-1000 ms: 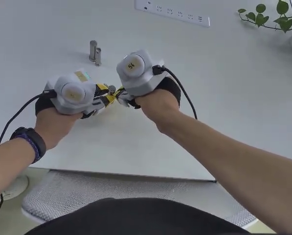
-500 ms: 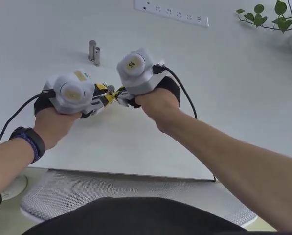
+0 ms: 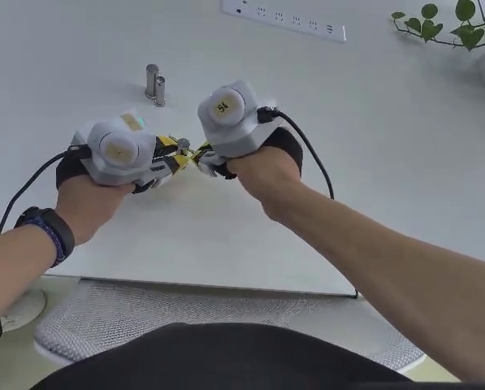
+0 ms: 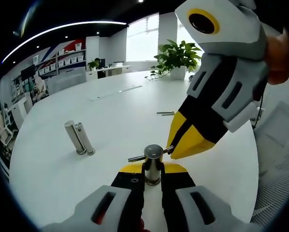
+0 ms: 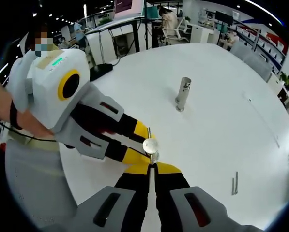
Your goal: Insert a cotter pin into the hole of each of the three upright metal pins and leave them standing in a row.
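**Jaws shut on both sides, cotter pin at the hole**

Your left gripper (image 4: 153, 170) is clamped tight on one metal pin (image 4: 153, 155) and holds it upright. Your right gripper (image 5: 152, 166) is pinched closed on a cotter pin (image 4: 136, 157). The cotter pin lies crosswise just under the pin's head, and its free end shows on the far side, so it appears to be partly through the hole.

The two other metal pins (image 3: 155, 84) stand side by side, touching, farther back on the white table (image 3: 372, 162) and well apart from your hands. I can see no cotter pin in either of them. Spare cotter pins (image 4: 166, 113) lie on the table beyond.

This looks like the insertion on the first of the three pins. Next, push the cotter pin straight along the line of the hole until it seats. Then let go with the right gripper and stand the pin beside the other two.
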A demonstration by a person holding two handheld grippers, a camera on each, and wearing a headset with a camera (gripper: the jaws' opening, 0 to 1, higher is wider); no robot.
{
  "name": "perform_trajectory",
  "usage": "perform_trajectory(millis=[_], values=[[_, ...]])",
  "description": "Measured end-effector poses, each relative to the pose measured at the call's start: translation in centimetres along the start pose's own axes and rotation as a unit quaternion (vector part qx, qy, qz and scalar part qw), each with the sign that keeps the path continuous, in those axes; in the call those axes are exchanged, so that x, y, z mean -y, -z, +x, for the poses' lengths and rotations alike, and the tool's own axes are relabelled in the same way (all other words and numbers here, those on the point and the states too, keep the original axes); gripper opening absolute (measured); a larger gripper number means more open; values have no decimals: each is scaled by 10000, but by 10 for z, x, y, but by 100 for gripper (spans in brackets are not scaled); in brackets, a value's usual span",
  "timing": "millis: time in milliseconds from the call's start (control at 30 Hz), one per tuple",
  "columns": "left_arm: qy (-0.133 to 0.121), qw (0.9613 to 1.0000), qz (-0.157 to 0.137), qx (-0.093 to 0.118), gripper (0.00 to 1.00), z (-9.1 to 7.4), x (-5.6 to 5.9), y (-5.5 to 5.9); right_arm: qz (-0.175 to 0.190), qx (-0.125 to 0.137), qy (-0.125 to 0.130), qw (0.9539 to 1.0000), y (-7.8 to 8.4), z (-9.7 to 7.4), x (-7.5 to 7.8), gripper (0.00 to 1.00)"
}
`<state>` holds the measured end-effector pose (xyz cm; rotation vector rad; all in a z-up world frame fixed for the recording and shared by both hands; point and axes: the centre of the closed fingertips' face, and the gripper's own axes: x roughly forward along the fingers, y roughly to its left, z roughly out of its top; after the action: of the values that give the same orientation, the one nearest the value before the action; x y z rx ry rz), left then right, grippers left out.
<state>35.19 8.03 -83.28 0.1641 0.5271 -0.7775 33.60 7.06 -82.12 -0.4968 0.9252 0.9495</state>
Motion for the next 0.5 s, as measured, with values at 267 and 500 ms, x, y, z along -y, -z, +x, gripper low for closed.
perform_trajectory(millis=[267,500], values=[[-18,10000,-7,-4,10,0,0,0,-103,8,-10,9999,-5,4,-2,5],[-35,10000,-30,14,10,-1,0,0,-62,16,6,10000,-7,5,-1,5]])
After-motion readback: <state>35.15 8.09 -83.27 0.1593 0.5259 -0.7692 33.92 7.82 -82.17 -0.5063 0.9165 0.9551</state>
